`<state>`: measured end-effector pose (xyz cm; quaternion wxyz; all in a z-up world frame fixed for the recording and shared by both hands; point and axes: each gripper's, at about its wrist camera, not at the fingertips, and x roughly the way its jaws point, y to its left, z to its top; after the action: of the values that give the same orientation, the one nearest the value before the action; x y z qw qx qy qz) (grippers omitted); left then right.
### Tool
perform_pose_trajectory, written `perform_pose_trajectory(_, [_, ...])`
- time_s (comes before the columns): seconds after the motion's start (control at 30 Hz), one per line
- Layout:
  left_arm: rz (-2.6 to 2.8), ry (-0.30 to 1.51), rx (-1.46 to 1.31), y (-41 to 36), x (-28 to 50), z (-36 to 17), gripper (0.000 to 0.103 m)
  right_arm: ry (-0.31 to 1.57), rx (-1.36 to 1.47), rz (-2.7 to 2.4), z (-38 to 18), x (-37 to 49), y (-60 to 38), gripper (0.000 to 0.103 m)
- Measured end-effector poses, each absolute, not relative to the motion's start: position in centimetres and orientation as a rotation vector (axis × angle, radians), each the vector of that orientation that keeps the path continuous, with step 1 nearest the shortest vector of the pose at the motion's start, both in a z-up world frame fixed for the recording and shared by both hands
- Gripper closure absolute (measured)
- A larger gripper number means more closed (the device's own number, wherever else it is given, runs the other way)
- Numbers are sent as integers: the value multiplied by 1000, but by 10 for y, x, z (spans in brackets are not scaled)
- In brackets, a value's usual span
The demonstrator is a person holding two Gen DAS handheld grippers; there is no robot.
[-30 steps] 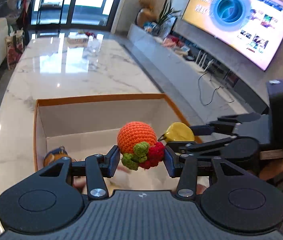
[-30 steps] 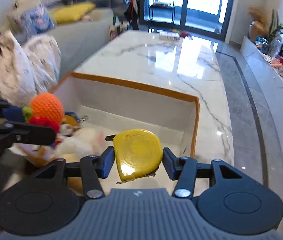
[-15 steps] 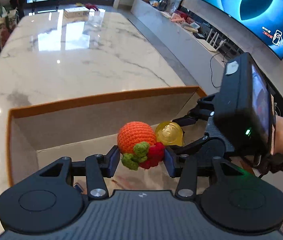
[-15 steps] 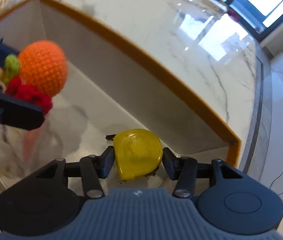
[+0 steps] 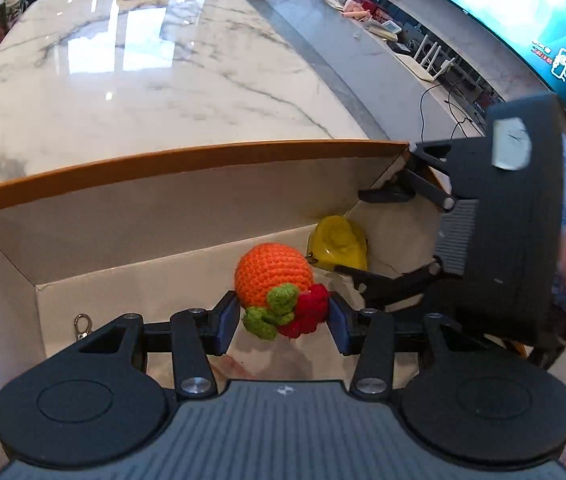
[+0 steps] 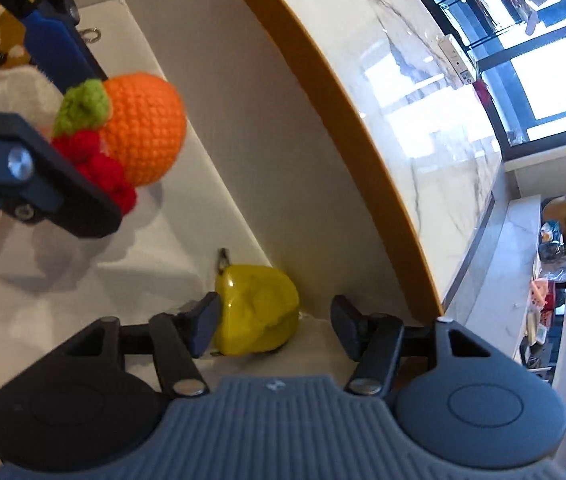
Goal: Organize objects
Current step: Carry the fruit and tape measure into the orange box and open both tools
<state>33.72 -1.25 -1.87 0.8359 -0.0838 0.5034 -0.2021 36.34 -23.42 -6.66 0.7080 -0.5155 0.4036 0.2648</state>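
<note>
With the right tool (image 6: 275,326) opening to leave the yellow tape (image 6: 257,310) between its jaws in the box (image 5: 187,156) corner, lift straight out; the left tool (image 5: 283,318) grips the crochet orange (image 5: 273,274) above the box floor.

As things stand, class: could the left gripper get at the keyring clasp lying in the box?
Probably not yet. The left gripper is shut on the crocheted orange, so its jaws are occupied. The keyring clasp lies uncovered on the box floor, off to its side.

Inside the box (image 5: 187,216), the floor's left-middle lies free; the yellow tape measure (image 6: 257,314) blocks the right corner
</note>
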Motion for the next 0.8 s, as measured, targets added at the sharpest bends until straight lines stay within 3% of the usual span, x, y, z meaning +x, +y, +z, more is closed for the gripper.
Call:
perform_pose_trajectory(0.03, [-423, 1068, -178, -12, 338, -19, 49, 896, -1140, 601, -64, 362, -237, 45])
perform_pose_trajectory(0.07, [-417, 1070, -176, -12, 339, -19, 49, 896, -1131, 615, -62, 361, -239, 54])
perform_pose_trajectory(0.1, [-410, 1073, -176, -11, 339, -19, 49, 906, -1110, 629, -58, 360, -242, 70])
perform_pose_trajectory(0.2, [-400, 1082, -180, -9, 340, -21, 49, 966, -971, 683, -45, 363, -250, 87])
perform_pose_trajectory(0.37, [-397, 1085, -182, -12, 343, -21, 49, 1128, -857, 736, -49, 367, -254, 91])
perform_pose_trajectory(0.8, [-435, 1103, -168, -25, 346, -28, 49, 1112, -929, 603, -45, 370, -259, 91])
